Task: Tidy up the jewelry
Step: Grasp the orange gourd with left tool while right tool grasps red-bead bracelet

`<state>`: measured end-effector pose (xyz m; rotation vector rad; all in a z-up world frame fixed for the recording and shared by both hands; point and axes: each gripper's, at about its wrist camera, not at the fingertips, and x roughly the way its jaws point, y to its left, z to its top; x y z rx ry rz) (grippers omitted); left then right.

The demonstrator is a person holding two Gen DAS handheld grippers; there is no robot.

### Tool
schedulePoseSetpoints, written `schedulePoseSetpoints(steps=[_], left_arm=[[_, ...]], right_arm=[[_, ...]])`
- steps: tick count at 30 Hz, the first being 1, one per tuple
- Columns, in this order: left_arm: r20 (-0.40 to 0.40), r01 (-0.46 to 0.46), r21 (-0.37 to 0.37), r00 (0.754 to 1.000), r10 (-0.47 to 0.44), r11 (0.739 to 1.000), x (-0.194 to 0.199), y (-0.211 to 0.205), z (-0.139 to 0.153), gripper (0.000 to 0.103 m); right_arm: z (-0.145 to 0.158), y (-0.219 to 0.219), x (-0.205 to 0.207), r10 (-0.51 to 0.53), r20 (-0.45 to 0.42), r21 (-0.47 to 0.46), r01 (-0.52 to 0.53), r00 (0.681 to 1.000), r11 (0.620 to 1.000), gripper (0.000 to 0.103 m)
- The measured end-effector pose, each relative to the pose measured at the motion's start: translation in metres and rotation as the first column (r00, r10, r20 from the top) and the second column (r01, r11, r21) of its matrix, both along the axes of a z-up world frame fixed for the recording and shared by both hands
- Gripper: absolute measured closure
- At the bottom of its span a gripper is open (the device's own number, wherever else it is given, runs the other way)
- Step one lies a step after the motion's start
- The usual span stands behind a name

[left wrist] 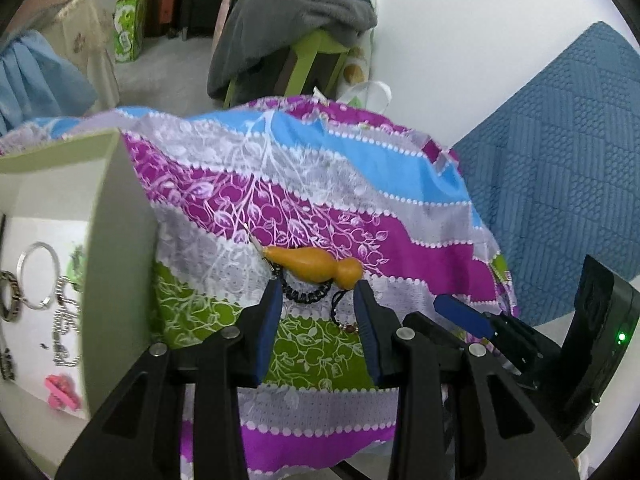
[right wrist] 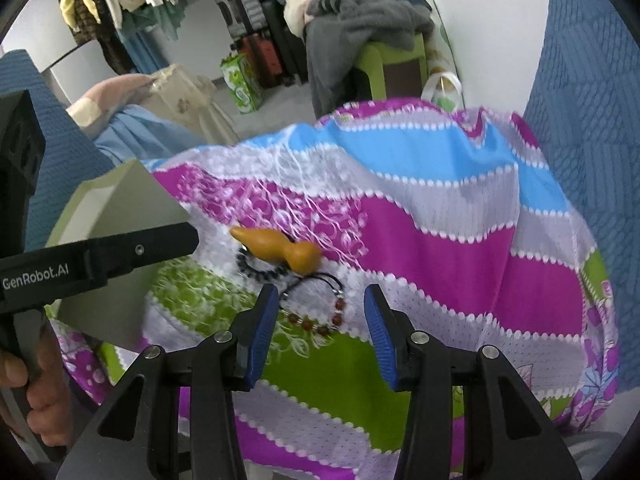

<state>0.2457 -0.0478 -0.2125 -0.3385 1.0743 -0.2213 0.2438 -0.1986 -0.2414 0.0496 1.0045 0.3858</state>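
On the striped cloth (left wrist: 320, 184) lie a gourd (left wrist: 314, 266), a black bracelet (left wrist: 306, 296) and a red-bead bracelet (right wrist: 320, 318), just beside the box (left wrist: 116, 264) (rings (left wrist: 38, 276) and a pink clip (left wrist: 62, 394) inside). Left gripper (left wrist: 318, 300) and right gripper (right wrist: 320, 308) hover with jaws wide, holding nothing.

Striped cloth (right wrist: 440, 240) in magenta, sky blue, lilac-grey and lime green, printed with white leaves and dotted edging; ochre gourd pendant (right wrist: 280, 250); reddish-brown beaded bracelet (right wrist: 320, 322); black coiled cord (left wrist: 306, 294); pale grey-green box (left wrist: 116, 240); pink clip (left wrist: 62, 394); blue-padded black grippers
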Motion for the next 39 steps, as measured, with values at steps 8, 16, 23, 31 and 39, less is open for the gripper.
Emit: schedulePoseSetpoints(steps=[8, 16, 23, 31, 39], left_arm=[[-0.076, -0.015, -0.014, 0.997, 0.014, 1.0, 0.018, -0.004, -0.035, 0.065], [-0.09, 0.087, 0.081, 0.993, -0.08, 0.993, 0.031, -0.018, -0.046, 0.065], [-0.08, 0.188, 0.197, 0.981, -0.175, 0.962, 0.04, -0.032, -0.035, 0.056], [-0.095, 0.287, 0.28, 0.958, -0.271, 0.916, 0.057, -0.043, -0.024, 0.042], [-0.191, 0.452, 0.343, 0.892, -0.41, 0.824, 0.071, -0.062, -0.038, 0.039]], right_arm=[[-0.029, -0.006, 0.01, 0.004, -0.068, -0.023, -0.006, 0.998, 1.0, 0.061], [-0.043, -0.001, 0.014, 0.054, -0.066, -0.049, -0.057, 0.996, 0.997, 0.069], [-0.046, 0.017, 0.013, 0.118, -0.008, -0.156, -0.117, 0.993, 0.981, 0.07], [-0.046, 0.022, 0.004, 0.157, -0.003, -0.197, -0.154, 0.988, 0.968, 0.097], [-0.038, -0.001, -0.001, 0.09, -0.029, -0.126, -0.093, 0.996, 0.988, 0.097]])
